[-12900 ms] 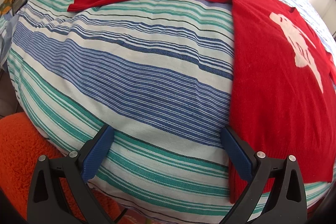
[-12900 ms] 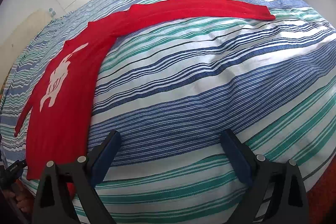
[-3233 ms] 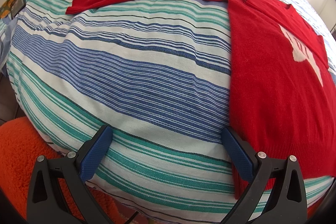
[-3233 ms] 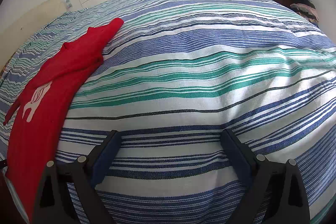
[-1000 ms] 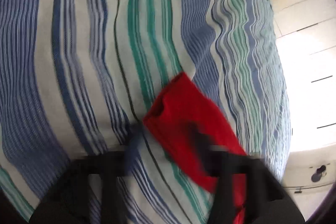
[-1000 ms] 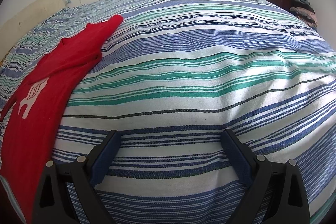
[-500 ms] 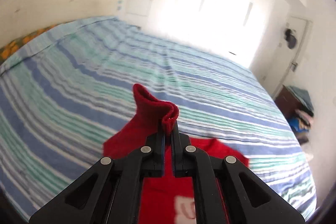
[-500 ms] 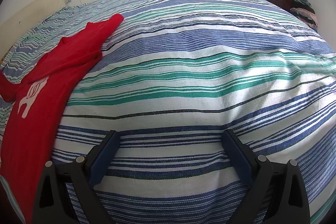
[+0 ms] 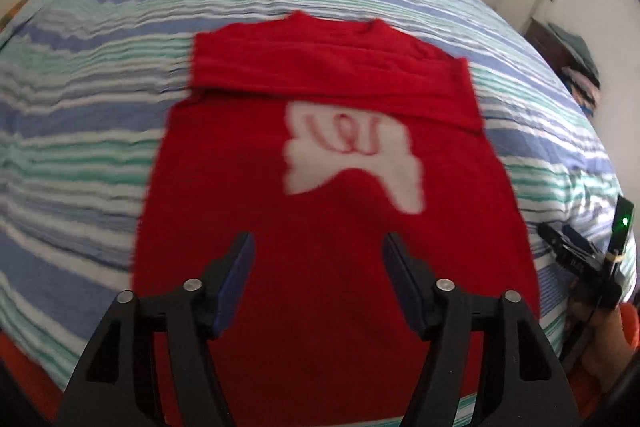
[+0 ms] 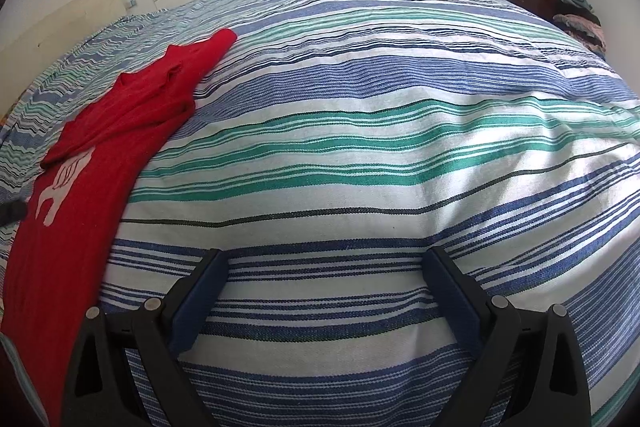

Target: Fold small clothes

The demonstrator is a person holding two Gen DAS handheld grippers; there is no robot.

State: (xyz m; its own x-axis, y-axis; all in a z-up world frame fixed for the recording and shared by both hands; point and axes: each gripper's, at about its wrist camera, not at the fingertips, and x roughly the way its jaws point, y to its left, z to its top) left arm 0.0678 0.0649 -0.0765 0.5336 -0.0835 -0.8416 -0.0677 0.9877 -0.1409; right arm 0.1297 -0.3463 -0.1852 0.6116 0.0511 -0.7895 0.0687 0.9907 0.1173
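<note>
- Left wrist view: the left gripper [image 9: 316,259] has just been opening, nothing between its spread jaws; the sleeve it pinched now lies folded across the chest of the red sweater [image 9: 332,227] on the striped bedspread [image 9: 80,131]. Both sleeves look folded in; the body fold remains.
- Right wrist view: the right gripper [image 10: 324,291] hangs spread and empty over bare stripes, sweater far left. No containers in either view.
</note>
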